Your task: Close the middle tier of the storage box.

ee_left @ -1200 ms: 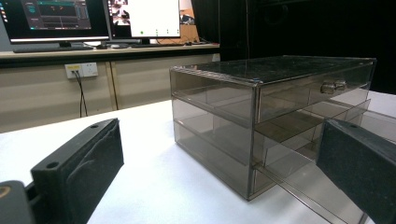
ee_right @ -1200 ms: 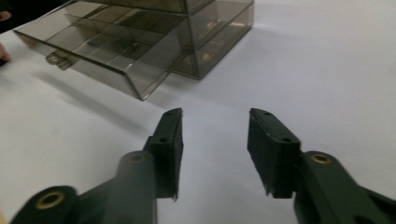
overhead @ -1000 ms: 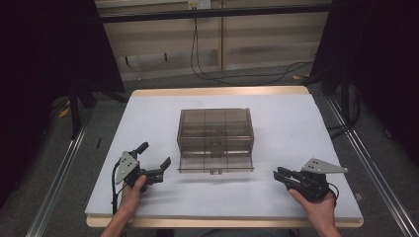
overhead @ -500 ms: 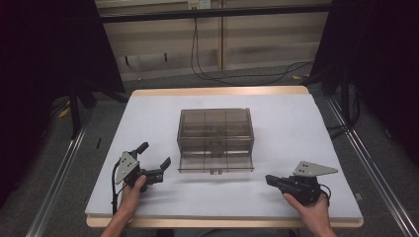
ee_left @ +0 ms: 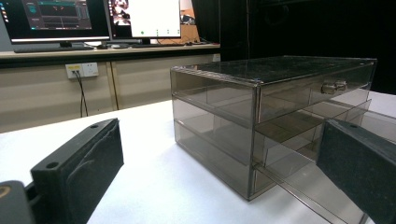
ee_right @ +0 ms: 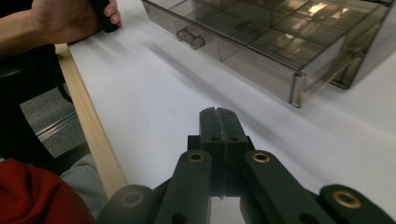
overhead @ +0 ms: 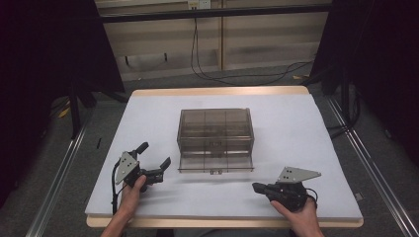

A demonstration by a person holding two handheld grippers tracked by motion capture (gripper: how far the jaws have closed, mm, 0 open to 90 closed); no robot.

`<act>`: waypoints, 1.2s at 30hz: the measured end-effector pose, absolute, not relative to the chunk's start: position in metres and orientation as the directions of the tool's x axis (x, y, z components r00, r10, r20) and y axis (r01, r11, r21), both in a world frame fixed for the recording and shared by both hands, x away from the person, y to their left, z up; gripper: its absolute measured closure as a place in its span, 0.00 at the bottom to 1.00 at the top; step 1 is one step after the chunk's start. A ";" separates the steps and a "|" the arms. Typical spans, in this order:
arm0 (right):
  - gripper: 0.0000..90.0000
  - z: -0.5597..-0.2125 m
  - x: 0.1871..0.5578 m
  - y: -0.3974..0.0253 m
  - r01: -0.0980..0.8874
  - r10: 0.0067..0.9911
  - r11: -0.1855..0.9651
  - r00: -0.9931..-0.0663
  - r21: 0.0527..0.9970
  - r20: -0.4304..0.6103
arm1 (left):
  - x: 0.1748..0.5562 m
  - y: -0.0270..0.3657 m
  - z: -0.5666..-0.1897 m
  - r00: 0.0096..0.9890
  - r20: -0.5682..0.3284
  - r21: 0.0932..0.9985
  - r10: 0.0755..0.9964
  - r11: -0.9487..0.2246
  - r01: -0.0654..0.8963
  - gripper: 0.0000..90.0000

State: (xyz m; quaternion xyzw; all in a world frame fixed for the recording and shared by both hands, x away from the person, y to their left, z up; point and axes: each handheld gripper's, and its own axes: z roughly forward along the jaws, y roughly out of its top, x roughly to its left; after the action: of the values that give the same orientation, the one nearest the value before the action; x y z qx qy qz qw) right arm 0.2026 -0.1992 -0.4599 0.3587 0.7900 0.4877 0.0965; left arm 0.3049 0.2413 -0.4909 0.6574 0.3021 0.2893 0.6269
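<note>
One smoky see-through drawer box (overhead: 215, 139) sitting on the white table (overhead: 296, 128), bottom drawer sticking out, left tongs (overhead: 154, 168) gaping wide, right tongs (overhead: 257, 187) pressing together empty.

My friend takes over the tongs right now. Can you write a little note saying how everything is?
Left tongs: open, holding nothing, resting on the table left of the smoky clear plastic drawer box.
Right tongs: shut, holding nothing, low over the white table, pointing towards the drawer box from the front right.
Drawer box: mid-table. Its bottom drawer sits pulled out towards the person; the top drawer with its small handle is shut.
Done: bottom drawer out, no grip on anything.
Left: probably bring the right tongs to the open drawer's front handle.
</note>
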 end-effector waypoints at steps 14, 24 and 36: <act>1.00 -0.464 0.217 -0.161 0.453 0.590 0.336 -0.785 0.826 0.191 | 0.305 0.242 -0.491 0.653 0.012 0.998 0.758 -0.046 0.036 0.01; 1.00 -0.460 0.226 -0.137 0.433 0.538 0.376 -0.822 0.819 0.188 | 0.305 0.243 -0.491 0.653 0.016 0.998 0.757 -0.051 0.034 0.01; 1.00 -0.455 0.234 -0.122 0.411 0.504 0.394 -0.845 0.822 0.180 | 0.305 0.243 -0.491 0.654 0.018 0.998 0.757 -0.052 0.033 0.01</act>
State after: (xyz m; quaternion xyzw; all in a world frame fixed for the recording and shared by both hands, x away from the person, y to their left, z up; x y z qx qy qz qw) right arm 0.2338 -0.1216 -0.4552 0.2745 0.8334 0.4771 0.0492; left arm 0.3054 0.2430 -0.4906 0.6642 0.2972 0.2913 0.6210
